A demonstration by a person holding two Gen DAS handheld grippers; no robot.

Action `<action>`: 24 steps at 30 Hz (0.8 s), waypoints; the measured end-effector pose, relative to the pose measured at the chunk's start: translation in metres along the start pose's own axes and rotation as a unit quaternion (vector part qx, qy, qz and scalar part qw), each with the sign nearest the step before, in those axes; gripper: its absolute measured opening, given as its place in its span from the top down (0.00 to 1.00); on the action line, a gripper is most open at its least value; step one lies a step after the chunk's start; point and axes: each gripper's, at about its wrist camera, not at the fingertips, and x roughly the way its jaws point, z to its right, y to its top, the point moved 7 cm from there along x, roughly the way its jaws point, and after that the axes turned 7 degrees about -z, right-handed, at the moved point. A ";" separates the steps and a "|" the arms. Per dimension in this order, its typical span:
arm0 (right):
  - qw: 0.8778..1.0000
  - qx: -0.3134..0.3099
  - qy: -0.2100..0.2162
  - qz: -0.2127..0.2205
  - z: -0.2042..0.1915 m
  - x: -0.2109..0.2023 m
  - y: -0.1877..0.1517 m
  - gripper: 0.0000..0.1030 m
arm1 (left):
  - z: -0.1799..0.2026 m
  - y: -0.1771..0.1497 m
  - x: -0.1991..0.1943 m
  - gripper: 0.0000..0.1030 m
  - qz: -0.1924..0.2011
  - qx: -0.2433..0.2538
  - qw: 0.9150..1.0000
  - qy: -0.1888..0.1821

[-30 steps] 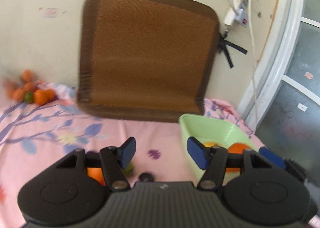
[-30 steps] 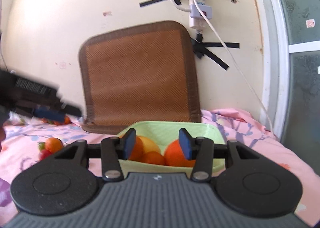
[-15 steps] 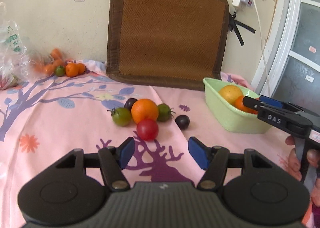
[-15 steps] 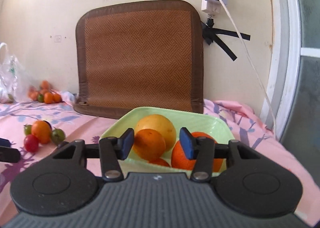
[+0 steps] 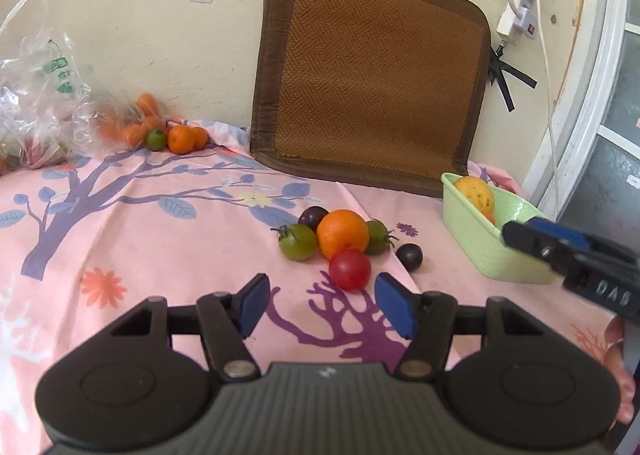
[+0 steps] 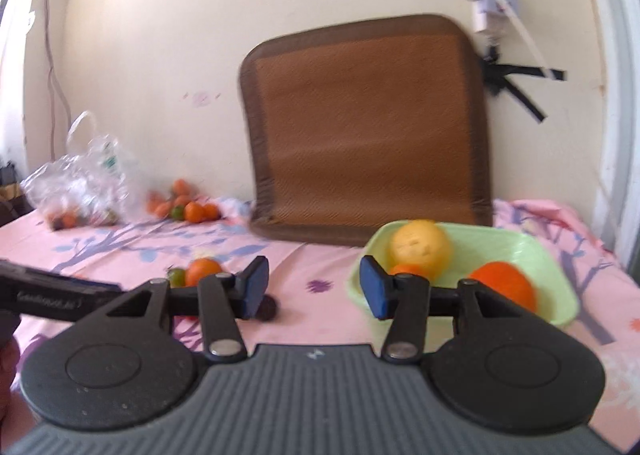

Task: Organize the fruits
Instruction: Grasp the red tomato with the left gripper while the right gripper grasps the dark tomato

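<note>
From the left wrist, the left gripper hovers over the pink cloth, its fingers apart and closing with nothing between them; a red tomato lies just ahead, touching an orange. From the right wrist, the right gripper holds its fingers apart and empty, beside the green basket near the cloth's right edge.

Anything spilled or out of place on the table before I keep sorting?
Nothing is damaged, but small oranges lie loose by the wall beside the plastic bag, outside it. A second loose cluster around the big orange sits mid-cloth, not yet in the green tub.
</note>
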 end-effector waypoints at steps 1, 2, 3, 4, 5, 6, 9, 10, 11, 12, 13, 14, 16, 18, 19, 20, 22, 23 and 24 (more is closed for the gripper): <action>1.000 -0.003 0.008 -0.009 -0.006 0.005 -0.001 0.53 | -0.001 0.001 -0.001 0.43 0.001 0.001 1.000 0.000; 1.000 -0.007 0.013 -0.017 -0.011 0.010 -0.001 0.57 | -0.001 0.001 -0.001 0.43 0.002 0.002 1.000 -0.001; 0.999 -0.011 0.017 -0.025 -0.015 0.015 -0.002 0.61 | -0.001 0.002 0.000 0.43 0.000 0.003 1.000 -0.004; 0.999 -0.020 0.017 -0.034 -0.020 0.021 -0.002 0.61 | -0.001 0.003 0.001 0.43 -0.003 0.004 1.000 -0.009; 0.998 -0.032 0.015 -0.044 -0.024 0.027 -0.003 0.61 | 0.001 0.004 0.003 0.43 -0.007 0.007 1.000 -0.016; 0.998 -0.044 0.013 -0.051 -0.029 0.033 -0.004 0.61 | 0.003 0.005 0.004 0.43 -0.009 0.010 1.000 -0.021; 0.995 -0.068 0.005 -0.076 -0.037 0.053 -0.008 0.61 | 0.010 0.007 0.011 0.43 -0.014 0.023 0.999 -0.028; 0.994 -0.069 0.007 -0.089 -0.038 0.060 -0.010 0.61 | 0.011 0.009 0.013 0.43 -0.017 0.023 0.999 -0.031; 0.993 -0.068 0.009 -0.098 -0.039 0.065 -0.012 0.61 | 0.012 0.010 0.017 0.43 -0.021 0.019 0.999 -0.035; 0.992 -0.065 0.012 -0.110 -0.039 0.069 -0.013 0.61 | 0.011 0.012 0.020 0.44 -0.024 0.014 0.999 -0.039; 0.992 -0.059 0.016 -0.114 -0.039 0.071 -0.012 0.61 | 0.011 0.013 0.023 0.48 -0.027 0.010 0.999 -0.042; 0.992 -0.052 0.017 -0.115 -0.038 0.073 -0.011 0.61 | 0.011 0.014 0.027 0.49 -0.031 0.006 0.999 -0.045; 0.992 -0.036 0.018 -0.121 -0.035 0.078 -0.011 0.61 | 0.011 0.015 0.033 0.49 -0.037 -0.003 0.998 -0.048; 0.989 -0.017 0.028 -0.142 -0.031 0.085 -0.013 0.61 | 0.011 0.015 0.038 0.49 -0.044 -0.006 0.998 -0.050; 0.987 -0.008 0.037 -0.154 -0.030 0.088 -0.015 0.61 | 0.011 0.015 0.039 0.49 -0.044 -0.005 0.998 -0.051; 0.987 -0.001 0.042 -0.154 -0.029 0.088 -0.015 0.61 | 0.012 0.015 0.039 0.49 -0.043 -0.004 0.998 -0.051; 0.987 0.003 0.049 -0.153 -0.030 0.086 -0.016 0.75 | 0.013 0.015 0.041 0.49 -0.044 -0.001 0.998 -0.047; 0.987 0.002 0.055 -0.150 -0.031 0.083 -0.016 0.75 | 0.014 0.015 0.041 0.49 -0.044 0.000 0.998 -0.045; 0.988 -0.001 0.050 -0.144 -0.031 0.080 -0.015 0.75 | 0.014 0.015 0.042 0.49 -0.044 0.003 0.998 -0.043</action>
